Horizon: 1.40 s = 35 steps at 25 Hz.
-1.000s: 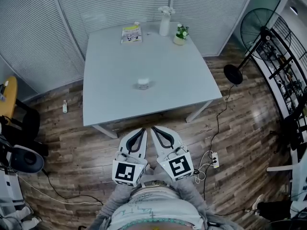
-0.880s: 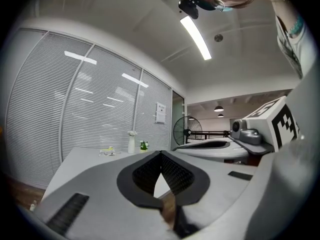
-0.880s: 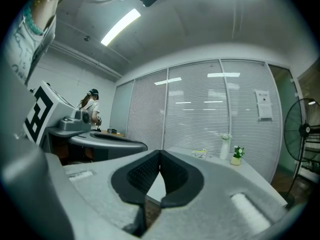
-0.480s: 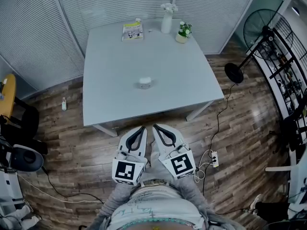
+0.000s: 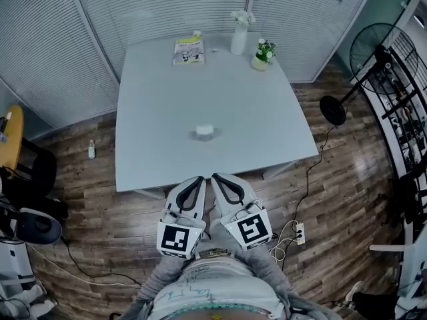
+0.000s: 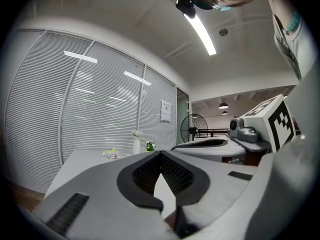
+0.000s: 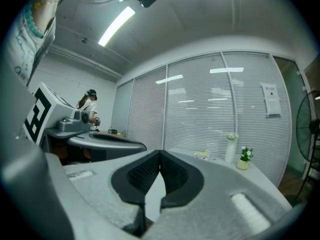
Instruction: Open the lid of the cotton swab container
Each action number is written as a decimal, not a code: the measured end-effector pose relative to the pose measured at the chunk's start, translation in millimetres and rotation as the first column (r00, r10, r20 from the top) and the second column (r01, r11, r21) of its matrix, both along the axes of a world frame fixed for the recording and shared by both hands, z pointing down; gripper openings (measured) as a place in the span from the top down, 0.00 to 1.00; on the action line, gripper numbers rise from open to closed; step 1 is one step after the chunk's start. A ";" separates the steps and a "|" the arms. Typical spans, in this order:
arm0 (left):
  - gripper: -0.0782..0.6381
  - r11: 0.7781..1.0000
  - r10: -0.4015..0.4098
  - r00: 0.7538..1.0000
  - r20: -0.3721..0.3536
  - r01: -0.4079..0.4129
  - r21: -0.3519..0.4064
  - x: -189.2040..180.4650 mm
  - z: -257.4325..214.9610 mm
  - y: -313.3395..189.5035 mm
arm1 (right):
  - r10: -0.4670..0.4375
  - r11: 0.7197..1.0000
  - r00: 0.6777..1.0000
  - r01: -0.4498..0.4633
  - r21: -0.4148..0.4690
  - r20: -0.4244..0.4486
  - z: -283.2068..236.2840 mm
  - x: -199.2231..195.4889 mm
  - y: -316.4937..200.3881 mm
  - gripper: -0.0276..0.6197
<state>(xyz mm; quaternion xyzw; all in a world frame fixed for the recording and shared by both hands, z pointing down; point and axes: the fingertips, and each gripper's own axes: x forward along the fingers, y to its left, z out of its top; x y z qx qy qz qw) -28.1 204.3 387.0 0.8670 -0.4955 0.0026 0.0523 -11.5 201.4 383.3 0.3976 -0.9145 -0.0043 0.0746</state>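
Note:
A small round white cotton swab container (image 5: 205, 133) sits on the grey table (image 5: 153, 112), near the middle of its front half, with its lid on. My left gripper (image 5: 198, 180) and right gripper (image 5: 216, 178) are held side by side in front of my body, over the floor just short of the table's front edge. Both are shut with nothing between their jaws. In the left gripper view (image 6: 161, 154) and the right gripper view (image 7: 160, 153) the jaw tips meet, and the container is hidden behind them.
At the table's far edge lie a yellow-green packet (image 5: 189, 51), a white vase (image 5: 239, 39) and a small potted plant (image 5: 262, 54). A standing fan (image 5: 360, 79) is at the right. Cables and a power strip (image 5: 298, 232) lie on the wooden floor. A chair (image 5: 30, 172) stands at the left.
The table and container have come nearer in the head view as I step toward them. Both grippers keep their place before my body and stay shut.

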 end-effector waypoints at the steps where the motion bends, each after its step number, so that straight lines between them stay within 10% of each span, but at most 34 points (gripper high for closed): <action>1: 0.89 1.000 -0.001 1.000 0.001 0.001 -0.001 1.6 0.1 -8.3 | -0.007 1.000 1.000 0.007 -0.002 -0.004 0.8 0.8 -8.7 0.95; 35: 0.89 0.994 -0.109 0.994 -0.022 0.108 -0.010 32.2 0.9 -188.2 | -0.144 0.990 0.989 0.144 0.008 0.010 6.1 31.9 -185.8 0.95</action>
